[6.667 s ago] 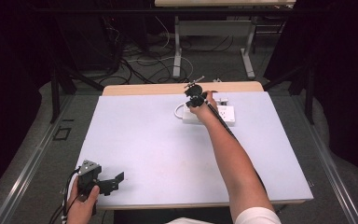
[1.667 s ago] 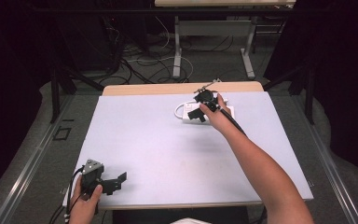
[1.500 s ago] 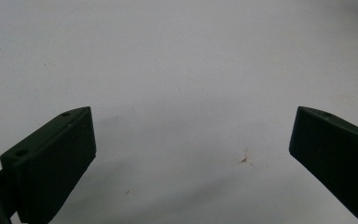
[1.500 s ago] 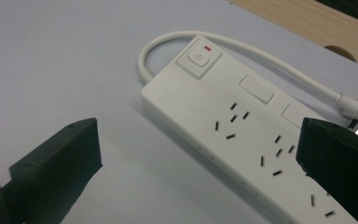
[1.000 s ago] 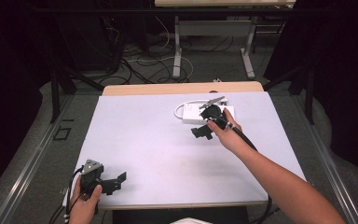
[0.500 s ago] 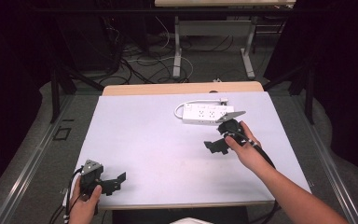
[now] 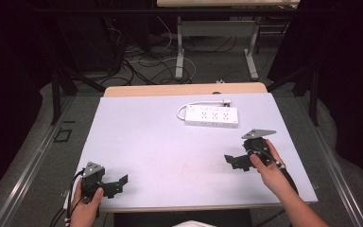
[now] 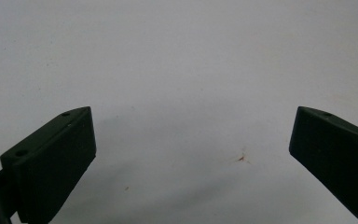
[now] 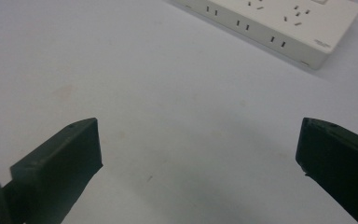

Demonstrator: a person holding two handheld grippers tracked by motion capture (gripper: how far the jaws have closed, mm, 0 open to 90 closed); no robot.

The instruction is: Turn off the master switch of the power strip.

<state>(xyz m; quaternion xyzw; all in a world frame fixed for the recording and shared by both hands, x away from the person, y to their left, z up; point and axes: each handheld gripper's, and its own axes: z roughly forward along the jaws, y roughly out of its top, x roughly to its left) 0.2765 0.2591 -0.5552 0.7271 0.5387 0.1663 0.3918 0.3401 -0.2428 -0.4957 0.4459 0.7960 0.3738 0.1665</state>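
text: none I can read | mark: a small dark print on the power strip (image 9: 279, 28) ahead of my right gripper (image 9: 198, 163), near its end corner, too tiny and blurred to make out

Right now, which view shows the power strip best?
The high view: the whole power strip lies on the table's far side with its cord looped behind. The right gripper view catches one end close up, with socket slots sharp. The left gripper view faces bare tabletop.
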